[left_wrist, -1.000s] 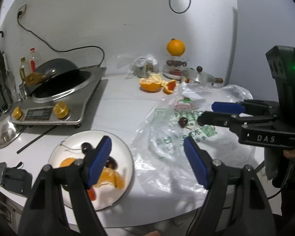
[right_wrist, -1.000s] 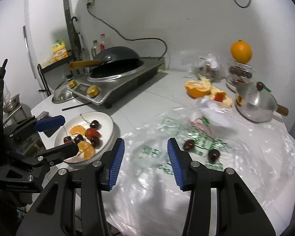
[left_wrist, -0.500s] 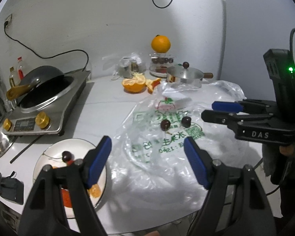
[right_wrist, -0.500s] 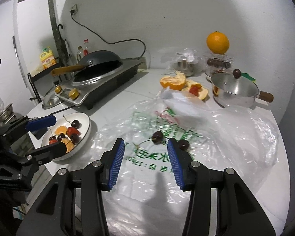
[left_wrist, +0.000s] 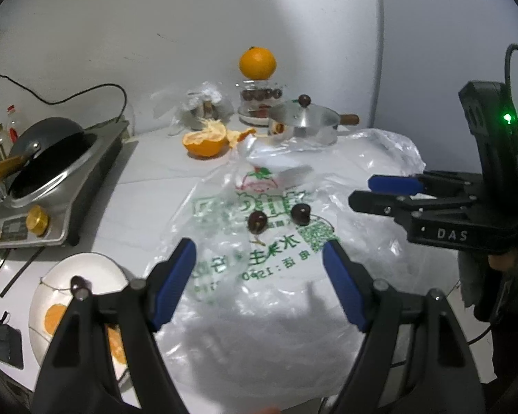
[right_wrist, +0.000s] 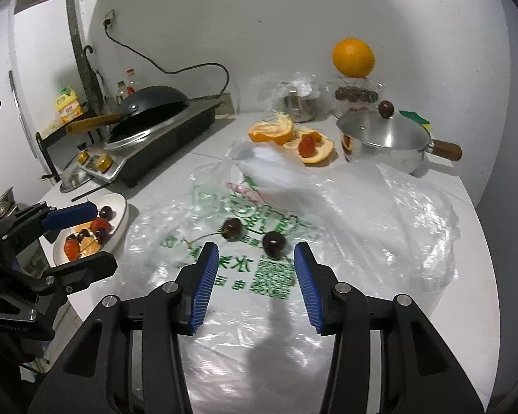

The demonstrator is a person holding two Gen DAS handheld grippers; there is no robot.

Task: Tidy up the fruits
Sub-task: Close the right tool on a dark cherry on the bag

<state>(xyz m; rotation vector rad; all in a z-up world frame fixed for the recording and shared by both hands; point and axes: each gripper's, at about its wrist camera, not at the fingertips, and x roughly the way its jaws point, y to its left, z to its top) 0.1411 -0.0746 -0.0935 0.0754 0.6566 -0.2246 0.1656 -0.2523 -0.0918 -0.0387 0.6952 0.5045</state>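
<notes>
Two dark cherries (left_wrist: pixel 257 222) (left_wrist: pixel 300 214) lie on a clear plastic bag (left_wrist: pixel 279 262) with green print; in the right wrist view they are the stemmed cherry (right_wrist: pixel 232 229) and the other cherry (right_wrist: pixel 273 243) on the bag (right_wrist: pixel 362 214). A white plate (left_wrist: pixel 96 272) (right_wrist: pixel 119 208) at the left holds orange segments, cherries and a strawberry. My left gripper (left_wrist: pixel 259 276) is open and empty, just short of the cherries. My right gripper (right_wrist: pixel 256 277) is open and empty, close behind the cherries; it also shows in the left wrist view (left_wrist: pixel 362 191).
A peeled orange and peel (right_wrist: pixel 272 131) lie behind the bag. A steel pot with lid (right_wrist: pixel 383 141), a jar topped by a whole orange (right_wrist: pixel 353 57), an induction cooker with a wok (right_wrist: pixel 148 117) and bottles stand along the wall. The table edge is near me.
Both grippers have moved toward the two cherries on the bag. The plate has slid to the left in both views. Both jaws stay open.
</notes>
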